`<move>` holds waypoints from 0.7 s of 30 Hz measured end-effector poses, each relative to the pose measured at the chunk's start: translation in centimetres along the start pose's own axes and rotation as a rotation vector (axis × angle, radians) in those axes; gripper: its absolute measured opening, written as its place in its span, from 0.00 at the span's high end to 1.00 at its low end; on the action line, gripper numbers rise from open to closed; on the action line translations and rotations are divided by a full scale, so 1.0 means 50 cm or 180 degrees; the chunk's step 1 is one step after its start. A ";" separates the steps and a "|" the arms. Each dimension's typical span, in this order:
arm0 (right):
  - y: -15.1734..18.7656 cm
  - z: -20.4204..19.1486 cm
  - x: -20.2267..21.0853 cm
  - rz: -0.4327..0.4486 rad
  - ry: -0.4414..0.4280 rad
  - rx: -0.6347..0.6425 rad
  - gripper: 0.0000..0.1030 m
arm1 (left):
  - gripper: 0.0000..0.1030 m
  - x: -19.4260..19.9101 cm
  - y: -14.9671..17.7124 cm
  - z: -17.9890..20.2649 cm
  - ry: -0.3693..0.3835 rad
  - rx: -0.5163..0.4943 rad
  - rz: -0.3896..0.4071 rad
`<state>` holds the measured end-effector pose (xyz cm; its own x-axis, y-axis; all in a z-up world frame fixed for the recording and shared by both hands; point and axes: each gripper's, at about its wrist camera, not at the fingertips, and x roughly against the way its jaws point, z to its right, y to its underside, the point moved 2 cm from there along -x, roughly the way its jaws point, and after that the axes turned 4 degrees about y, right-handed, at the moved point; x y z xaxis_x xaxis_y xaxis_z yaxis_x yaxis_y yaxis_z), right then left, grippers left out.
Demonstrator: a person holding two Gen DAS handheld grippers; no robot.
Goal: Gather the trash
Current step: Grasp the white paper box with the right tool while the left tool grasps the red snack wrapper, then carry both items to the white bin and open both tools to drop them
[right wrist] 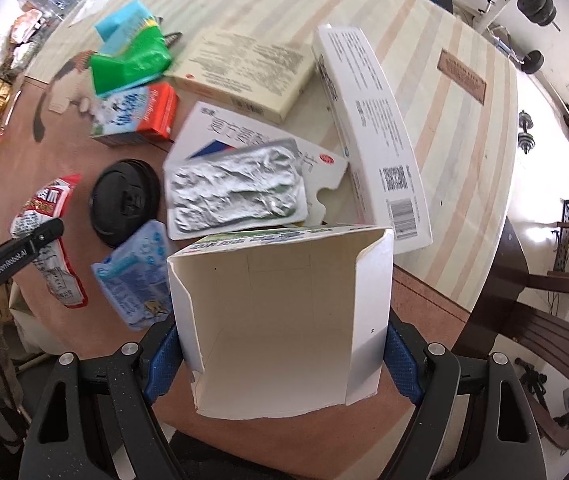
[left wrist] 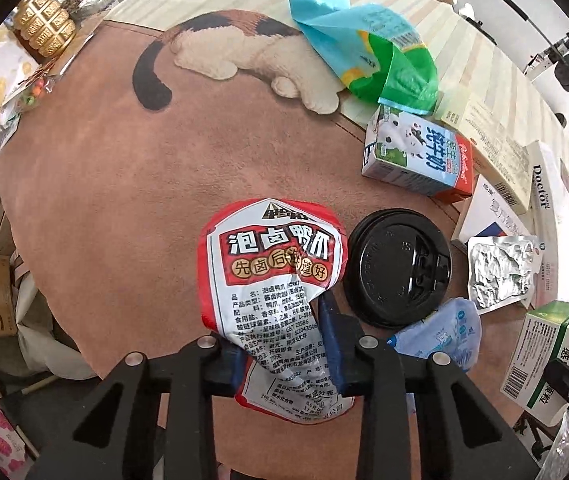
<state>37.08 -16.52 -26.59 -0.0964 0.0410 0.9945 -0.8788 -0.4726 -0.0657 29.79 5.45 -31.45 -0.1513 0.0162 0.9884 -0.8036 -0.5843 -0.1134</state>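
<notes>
My left gripper (left wrist: 284, 344) is shut on a red and white snack wrapper (left wrist: 272, 264), holding it just above the brown mat (left wrist: 124, 180); the wrapper also shows in the right wrist view (right wrist: 48, 232). My right gripper (right wrist: 284, 344) is shut on an open white carton box (right wrist: 284, 312), its mouth facing the camera. A black cup lid (left wrist: 398, 268) lies right of the wrapper. A crumpled blue packet (left wrist: 444, 336) lies beside the lid, and a foil blister pack (right wrist: 236, 190) lies further right.
A milk carton (left wrist: 416, 156), a blue and green bag (left wrist: 368, 56), flat medicine boxes (right wrist: 368, 128) and a beige box (right wrist: 244, 72) lie on the striped table (right wrist: 444, 80). A gold jar (left wrist: 44, 24) stands far left. A wooden chair (right wrist: 544, 320) stands right.
</notes>
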 end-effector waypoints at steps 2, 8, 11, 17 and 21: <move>-0.002 -0.009 0.014 0.0041 -0.0013 0.0026 0.16 | 0.73 0.021 0.002 -0.026 0.0012 0.0008 0.0051; -0.012 -0.051 0.066 0.0188 -0.0125 0.0152 0.16 | 0.73 0.093 0.033 -0.036 0.0050 0.0099 0.0269; -0.011 -0.076 0.089 0.0265 -0.0192 0.0261 0.16 | 0.73 0.135 0.050 -0.057 0.0049 0.0161 0.0409; 0.015 -0.171 0.138 0.0397 -0.0352 0.0555 0.16 | 0.73 0.202 0.102 -0.193 -0.0023 0.0424 0.0684; 0.061 -0.265 0.162 0.0443 -0.0475 0.0800 0.16 | 0.73 0.239 0.183 -0.289 -0.0107 0.0677 0.0787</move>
<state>27.42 -5.94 -19.79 -0.1217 -0.1602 0.9796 -0.7173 -0.6679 -0.1983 12.28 12.03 -22.12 -0.3050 -0.1722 0.9367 -0.6060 -0.7236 -0.3303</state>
